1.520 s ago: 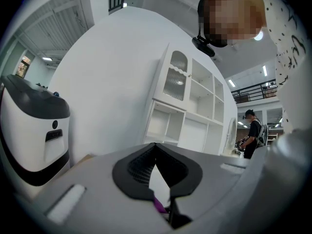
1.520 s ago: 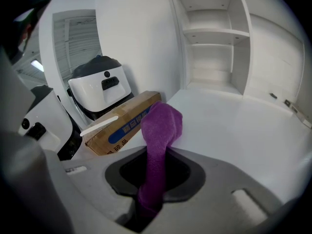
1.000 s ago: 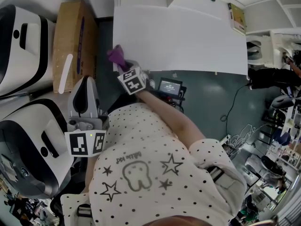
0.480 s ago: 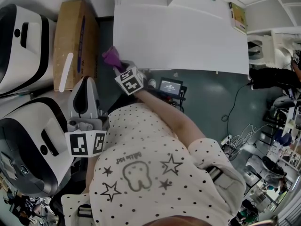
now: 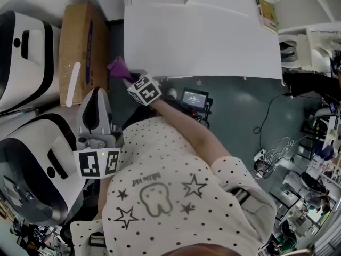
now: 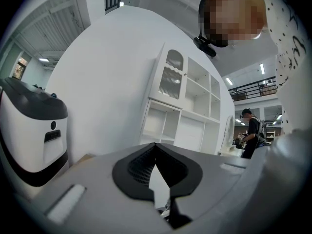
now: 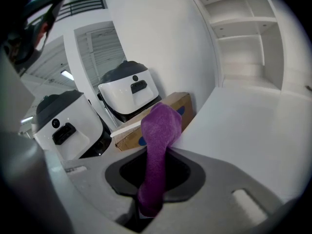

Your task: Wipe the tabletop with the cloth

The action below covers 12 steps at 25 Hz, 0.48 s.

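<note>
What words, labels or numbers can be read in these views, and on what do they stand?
Nothing can be read with certainty.
shirt: a short line of script above the tooth drawing, too small to read.
cardboard box: blue print along its top, too blurred to read.
small screen: lit characters, too small to read.

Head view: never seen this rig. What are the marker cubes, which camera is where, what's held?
No robot: a person holds a two-jaw claw in each hand; the marker cubes are part of them. The head view looks down from the person's head; each other view rides on one claw. The right claw is shut on a purple cloth at the edge of the white tabletop. The left claw is shut and empty.
</note>
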Tool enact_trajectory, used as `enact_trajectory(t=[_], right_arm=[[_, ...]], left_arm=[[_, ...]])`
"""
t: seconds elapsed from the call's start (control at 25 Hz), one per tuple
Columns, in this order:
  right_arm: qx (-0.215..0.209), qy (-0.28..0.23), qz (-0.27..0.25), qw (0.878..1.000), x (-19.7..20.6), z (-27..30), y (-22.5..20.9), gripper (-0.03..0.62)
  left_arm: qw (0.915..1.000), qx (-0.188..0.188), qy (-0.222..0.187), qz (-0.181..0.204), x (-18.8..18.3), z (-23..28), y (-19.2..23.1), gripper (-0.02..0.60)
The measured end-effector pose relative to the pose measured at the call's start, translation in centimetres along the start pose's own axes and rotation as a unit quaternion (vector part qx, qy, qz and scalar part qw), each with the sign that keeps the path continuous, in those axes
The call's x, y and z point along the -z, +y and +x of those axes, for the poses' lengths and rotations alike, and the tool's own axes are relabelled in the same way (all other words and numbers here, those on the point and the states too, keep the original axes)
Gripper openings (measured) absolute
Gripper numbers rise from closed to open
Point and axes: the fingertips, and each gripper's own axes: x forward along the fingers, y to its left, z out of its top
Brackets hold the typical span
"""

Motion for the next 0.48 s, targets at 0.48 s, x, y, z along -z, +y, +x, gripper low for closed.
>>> enact_trajectory(t=[0.48], right_arm=[[0.081,-0.09,0.001,0.993,-1.9,-9.3,-7.2,0.063]], left_arm=[[0.9961,0.088,0.007,0.005,0.8,3.8,-4.7,-0.005]])
